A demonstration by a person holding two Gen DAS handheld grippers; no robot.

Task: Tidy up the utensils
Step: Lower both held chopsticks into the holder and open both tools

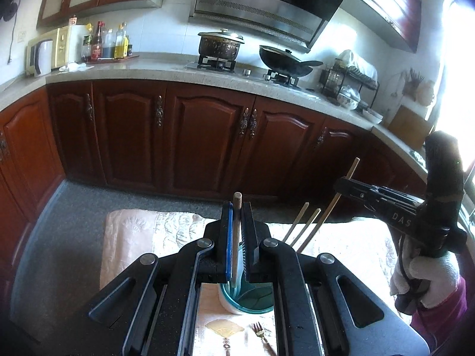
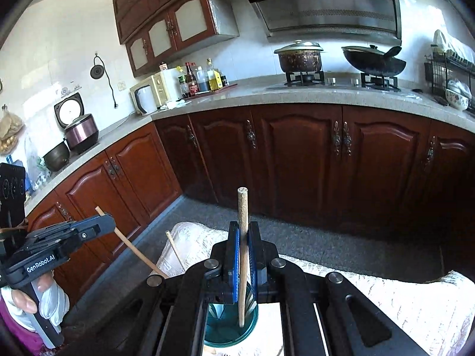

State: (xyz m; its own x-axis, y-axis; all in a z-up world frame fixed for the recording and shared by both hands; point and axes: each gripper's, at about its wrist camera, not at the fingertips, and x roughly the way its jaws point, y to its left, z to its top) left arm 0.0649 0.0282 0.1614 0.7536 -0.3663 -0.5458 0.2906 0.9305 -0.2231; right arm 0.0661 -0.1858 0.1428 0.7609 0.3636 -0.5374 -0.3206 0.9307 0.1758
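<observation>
My left gripper point(image 1: 236, 207) is shut on a wooden chopstick point(image 1: 236, 237) held upright, its lower end in a teal utensil cup point(image 1: 248, 298) on the cloth-covered table. My right gripper point(image 2: 244, 228) is shut on another wooden chopstick point(image 2: 242, 255), also upright with its lower end inside the same teal cup point(image 2: 230, 326). Each gripper shows in the other's view: the right one point(image 1: 350, 182) holds its stick, the left one point(image 2: 101, 222) holds its stick. More chopsticks point(image 1: 305, 225) stick up from the cup. A gold fork point(image 1: 261, 333) lies on the cloth near the cup.
The table has a pale embroidered cloth point(image 1: 139, 237). Beyond it is grey floor and dark wood cabinets point(image 1: 207, 136). The counter holds a pot point(image 1: 219, 46), a wok point(image 1: 286, 59), a dish rack point(image 1: 350, 80), bottles point(image 1: 104, 43) and a kettle point(image 1: 43, 56).
</observation>
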